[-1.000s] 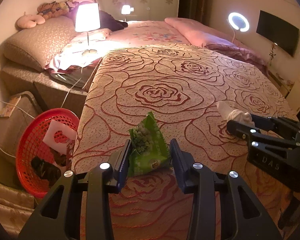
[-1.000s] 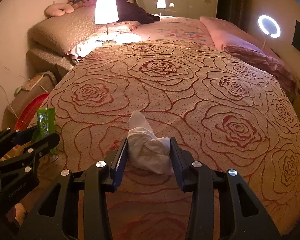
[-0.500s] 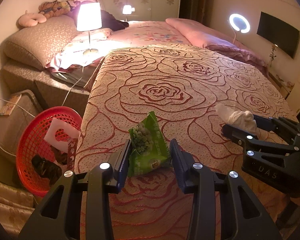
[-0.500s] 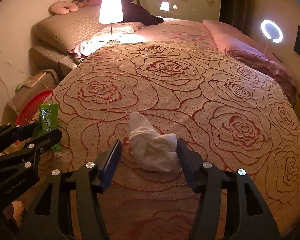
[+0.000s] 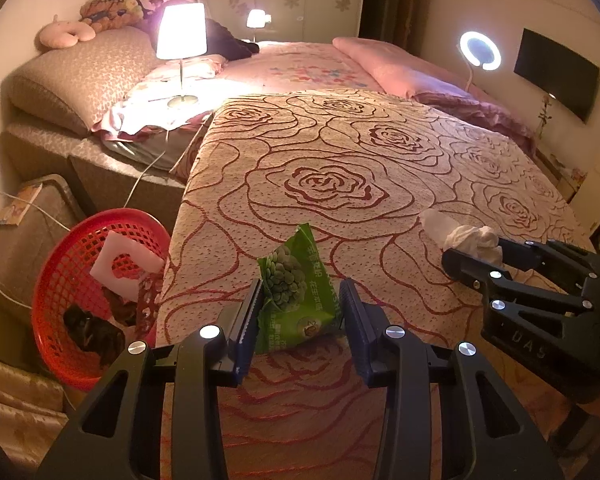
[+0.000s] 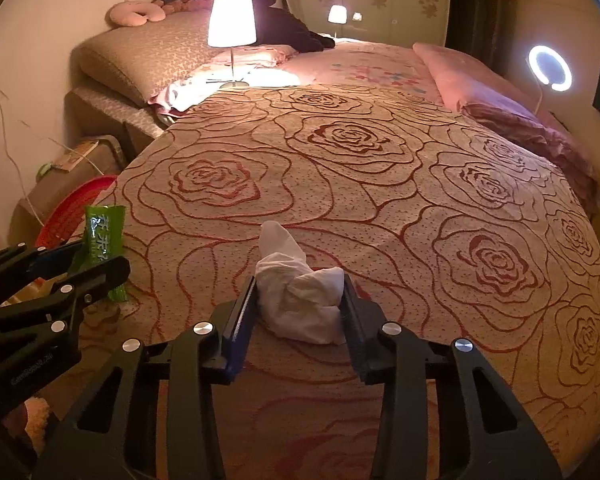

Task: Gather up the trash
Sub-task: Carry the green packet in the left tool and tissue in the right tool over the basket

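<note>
Over on the left, beside the bed, the red basket (image 5: 80,300) already has scraps in it, a white foam piece on top. Next to it, the left tool (image 5: 300,312) has the green snack packet (image 5: 296,292) clamped between its pads, exactly as a second ago; the grip hasn't shifted, and the packet stands upright just above the rose-patterned bedspread (image 5: 340,184).

Moving right: here's the change. The right tool (image 6: 300,304) let its jaws spring wider half a second back, and now they're closing again on the crumpled white tissue (image 6: 300,300). The tissue sits between the pads, both appear to press its sides, and it's bunched tighter than it was when the jaws were apart. Looks like a re-grip to me, a fresh bite after a poor first hold. The tissue's base is touching the bedspread, so it isn't lifted yet.

What that means: both pieces of trash are now in hand, one per tool. I'd say the picking-up part is nearly done, and the carry to the basket on the left comes next. The tissue is soft, so it could slip out.
</note>
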Tool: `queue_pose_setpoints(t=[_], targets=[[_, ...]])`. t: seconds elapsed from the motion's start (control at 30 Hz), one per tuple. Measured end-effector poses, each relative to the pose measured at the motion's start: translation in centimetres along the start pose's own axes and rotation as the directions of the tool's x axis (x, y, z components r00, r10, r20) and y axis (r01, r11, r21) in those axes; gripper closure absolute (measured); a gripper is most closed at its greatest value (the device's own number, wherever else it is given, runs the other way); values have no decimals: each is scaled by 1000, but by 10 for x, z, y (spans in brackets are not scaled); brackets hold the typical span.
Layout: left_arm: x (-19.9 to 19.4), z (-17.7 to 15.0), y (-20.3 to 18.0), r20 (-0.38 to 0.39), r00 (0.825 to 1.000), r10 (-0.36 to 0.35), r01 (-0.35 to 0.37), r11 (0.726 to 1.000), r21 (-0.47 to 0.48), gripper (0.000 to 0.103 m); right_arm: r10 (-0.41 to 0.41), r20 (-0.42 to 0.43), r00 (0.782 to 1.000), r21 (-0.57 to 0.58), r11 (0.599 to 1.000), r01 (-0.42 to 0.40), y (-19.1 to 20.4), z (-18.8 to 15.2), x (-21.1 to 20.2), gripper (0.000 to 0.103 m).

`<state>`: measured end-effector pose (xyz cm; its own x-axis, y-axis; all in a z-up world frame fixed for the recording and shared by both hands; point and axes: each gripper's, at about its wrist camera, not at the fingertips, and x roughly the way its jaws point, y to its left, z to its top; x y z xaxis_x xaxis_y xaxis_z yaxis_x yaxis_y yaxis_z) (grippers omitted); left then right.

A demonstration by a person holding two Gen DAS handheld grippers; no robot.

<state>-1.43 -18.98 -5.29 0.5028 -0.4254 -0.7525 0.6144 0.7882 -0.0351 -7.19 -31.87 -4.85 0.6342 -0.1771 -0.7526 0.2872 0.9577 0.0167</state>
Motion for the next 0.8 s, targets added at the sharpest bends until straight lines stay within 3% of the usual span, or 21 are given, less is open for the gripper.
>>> queue_pose_setpoints(t=[0.2,0.37,0.63,0.8], targets=[[-5,2,20,10,1000,17,-17,999,-40,66,28,-3,1000,-17,999,-28,11,3,2,65],[-13,3,61,26,997,66,-62,990,-129,66,67,-11,998,-37,997,-67,24,8,4,65],[-26,-4,145,21,978,206,-191,939,-285,66,144,-9,990,-114,983,-144,68,29,7,65],[-33,-7,174,14,967,254,-236,914,-331,66,187,-14,982,-160,969,-187,99,43,13,65]])
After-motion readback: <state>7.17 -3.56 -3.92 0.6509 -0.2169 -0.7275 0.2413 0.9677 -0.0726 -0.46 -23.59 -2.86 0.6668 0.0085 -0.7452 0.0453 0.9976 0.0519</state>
